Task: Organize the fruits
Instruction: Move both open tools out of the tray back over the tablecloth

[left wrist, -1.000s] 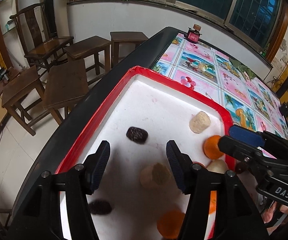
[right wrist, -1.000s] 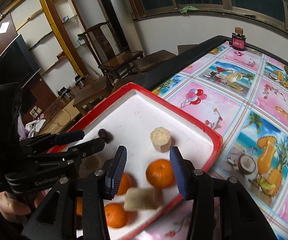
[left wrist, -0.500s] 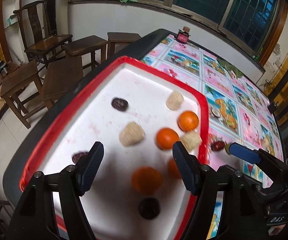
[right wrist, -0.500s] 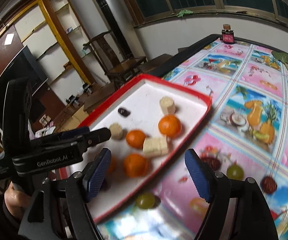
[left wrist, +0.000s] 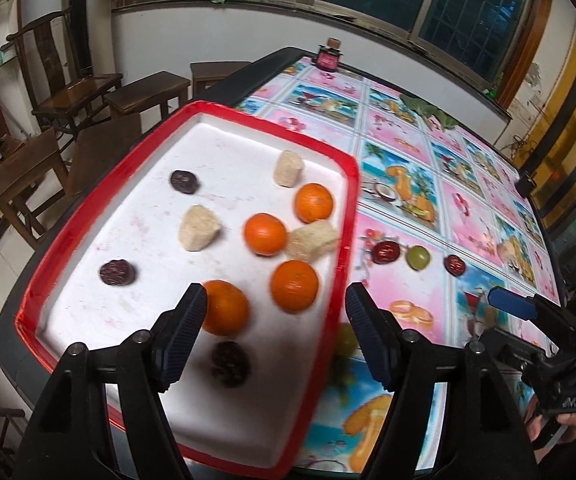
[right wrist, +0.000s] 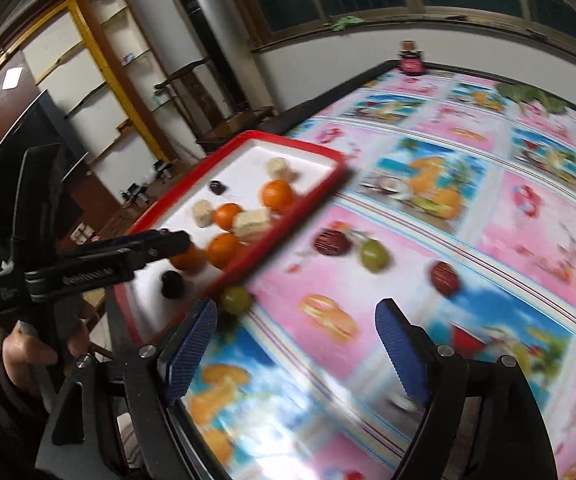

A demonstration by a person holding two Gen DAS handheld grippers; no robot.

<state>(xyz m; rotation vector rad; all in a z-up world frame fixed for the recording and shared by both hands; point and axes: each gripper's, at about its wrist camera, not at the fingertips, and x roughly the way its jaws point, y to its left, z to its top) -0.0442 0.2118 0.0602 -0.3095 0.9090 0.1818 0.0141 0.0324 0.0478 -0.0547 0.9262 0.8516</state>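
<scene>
Both the left claw [left wrist: 274, 330] and the right claw [right wrist: 296, 346], jaws just widened, stand spread and empty above the bench [right wrist: 468, 200], oranges [left wrist: 265, 233] lying in the red-rimmed tray [left wrist: 248, 118], grapes [right wrist: 374, 255] beside it.

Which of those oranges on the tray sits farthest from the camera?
The orange next to the tray's right-hand rim, just below the farthest beige chunk. The other three oranges lie lower in the left wrist view, closer to the jaws.

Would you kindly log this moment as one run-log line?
left tool: open, empty, jaws just opened | right tool: open, empty, jaws just opened | tray: four oranges inside | tablecloth: green grape loose
</scene>
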